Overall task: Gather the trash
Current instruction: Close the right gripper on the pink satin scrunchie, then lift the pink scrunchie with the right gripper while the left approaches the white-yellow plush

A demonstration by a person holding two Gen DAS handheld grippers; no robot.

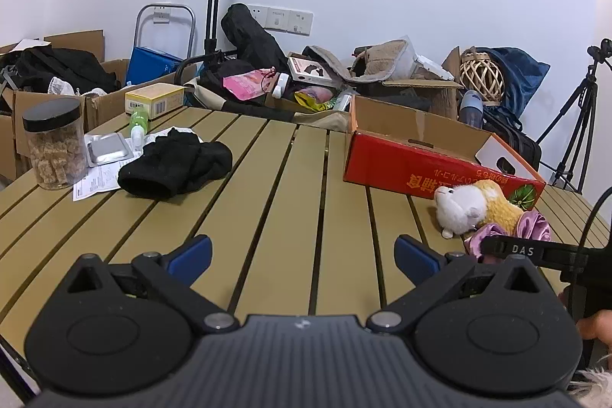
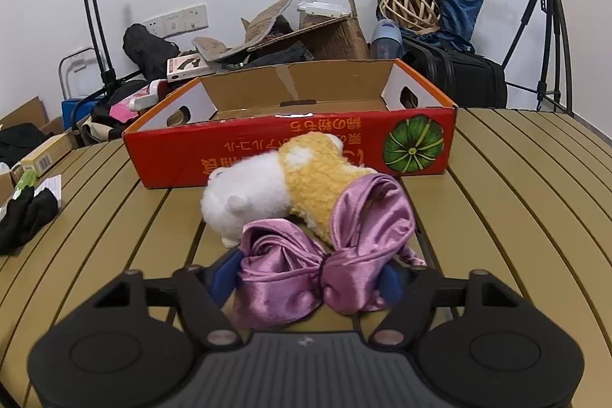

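A purple satin bow [image 2: 325,247] lies on the slatted table in front of a white and yellow plush toy [image 2: 283,186]. My right gripper [image 2: 308,278] is shut on the bow, the bunched fabric filling the gap between its blue pads. Just behind the toy stands an open red cardboard box [image 2: 290,148]. In the left wrist view the toy [image 1: 474,209] and bow [image 1: 531,222] sit at the right, before the box [image 1: 420,171]. My left gripper [image 1: 304,255] hangs open over bare slats, holding nothing.
At the table's left lie a black cloth [image 1: 176,163], a printed paper [image 1: 95,178], a foil blister pack [image 1: 109,148], a small green bottle [image 1: 138,125], a yellow carton [image 1: 155,100] and a black-lidded jar [image 1: 53,148]. Cluttered boxes, bags and a tripod [image 2: 550,25] stand behind.
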